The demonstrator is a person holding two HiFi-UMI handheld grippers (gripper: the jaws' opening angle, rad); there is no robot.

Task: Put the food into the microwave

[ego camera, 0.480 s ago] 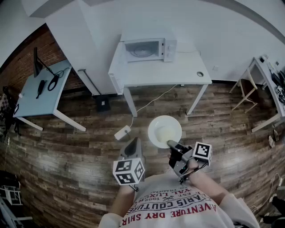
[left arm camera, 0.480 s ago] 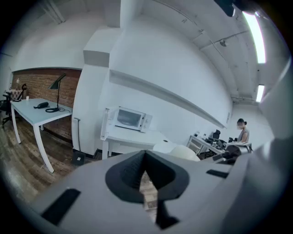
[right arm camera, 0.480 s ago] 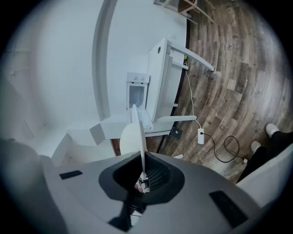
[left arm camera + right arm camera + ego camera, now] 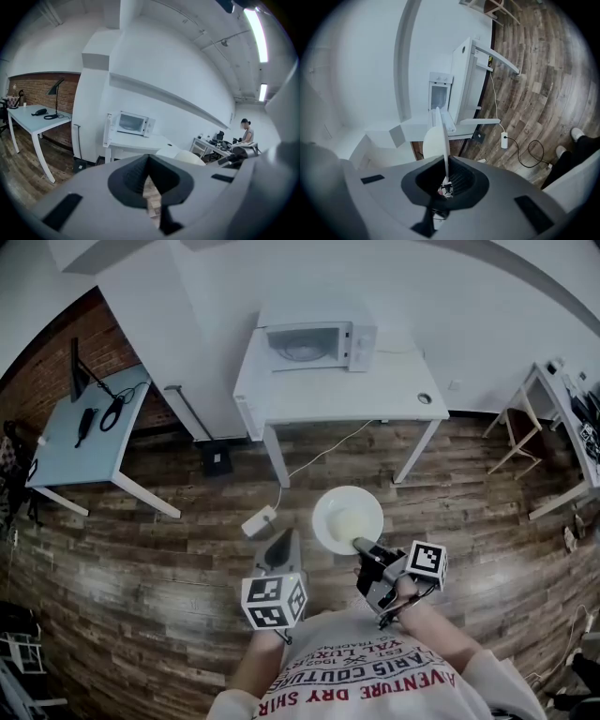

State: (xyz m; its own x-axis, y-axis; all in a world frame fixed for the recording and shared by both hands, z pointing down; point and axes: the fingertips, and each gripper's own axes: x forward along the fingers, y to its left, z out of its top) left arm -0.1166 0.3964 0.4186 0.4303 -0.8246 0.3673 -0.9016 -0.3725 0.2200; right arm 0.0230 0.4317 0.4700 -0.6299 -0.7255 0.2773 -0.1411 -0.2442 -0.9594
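Right gripper (image 4: pixel 362 545) is clamped tight on the near rim of the white plate (image 4: pixel 330 505), so the plate sticks out just past its jaws on the far side, held over the wood floor (image 4: pixel 169 549) with some pale food (image 4: pixel 349 522) on it. Left gripper (image 4: pixel 279 546) sits just to the left, jaws closed on nothing. Microwave (image 4: pixel 319 345) is well beyond, on the white table (image 4: pixel 337 397) by the far wall.

Microwave (image 4: pixel 319 345) on table (image 4: pixel 375 396), plate (image 4: pixel 347 517) before the table, desk (image 4: pixel 82 444) left.
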